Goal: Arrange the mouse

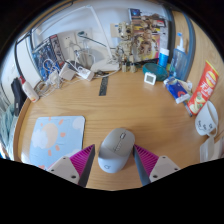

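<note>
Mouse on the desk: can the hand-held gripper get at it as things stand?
Probably yes. The mouse sits between the open fingers of the hand-held gripper, nothing blocking it; the mouse pad lies beside it.

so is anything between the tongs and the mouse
Nothing visible is. The grey mouse already sits on the wooden desk between the open tongs, with a gap at each side. The mouse pad lies just beside it.
</note>
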The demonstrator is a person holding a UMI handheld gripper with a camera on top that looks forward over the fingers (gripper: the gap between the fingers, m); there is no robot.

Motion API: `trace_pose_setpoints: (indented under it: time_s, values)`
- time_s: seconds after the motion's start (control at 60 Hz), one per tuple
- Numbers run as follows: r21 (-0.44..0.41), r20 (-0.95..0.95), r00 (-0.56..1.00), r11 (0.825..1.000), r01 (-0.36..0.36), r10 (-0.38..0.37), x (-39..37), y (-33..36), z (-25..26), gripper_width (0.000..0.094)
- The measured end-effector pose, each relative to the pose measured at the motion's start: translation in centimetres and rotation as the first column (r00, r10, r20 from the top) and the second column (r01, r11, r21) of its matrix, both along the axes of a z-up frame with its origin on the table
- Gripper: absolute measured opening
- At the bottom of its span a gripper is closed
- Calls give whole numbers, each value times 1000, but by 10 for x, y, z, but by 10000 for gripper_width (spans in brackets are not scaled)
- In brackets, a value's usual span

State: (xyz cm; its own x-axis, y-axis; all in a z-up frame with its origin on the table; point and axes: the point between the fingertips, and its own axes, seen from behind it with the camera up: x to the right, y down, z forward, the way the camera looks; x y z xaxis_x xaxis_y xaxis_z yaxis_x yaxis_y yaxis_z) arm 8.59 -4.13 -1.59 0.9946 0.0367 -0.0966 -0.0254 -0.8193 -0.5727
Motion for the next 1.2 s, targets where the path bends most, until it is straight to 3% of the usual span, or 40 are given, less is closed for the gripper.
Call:
trace_pose_setpoints:
  time_s: [0.3,0.5,0.6,0.617,0.65,0.717,0.933,1.017,1.117,1.2]
  values:
    - [-32,91,988,992,-126,128,-12,19,-5,642]
    - [-36,85,986,989,-141,144,-17,23,-6,508]
    - [-22,83,988,992,-127,129,-16,24,-5,421]
    - [-21,81,989,992,-126,127,-16,24,-5,468]
    - [-18,79,988,991,-129,130,-16,24,-5,362]
    - [-24,69,990,993,-118,120,-17,24,-6,317]
    - [-32,81,995,998,-63,65,-16,23,-5,291]
    - [-32,71,997,999,-6,8,-15,26,0,292]
    - [52,98,993,997,59,-64,-9,49,39,293]
    - [148,83,991,984,95,-109,-15,79,92,292]
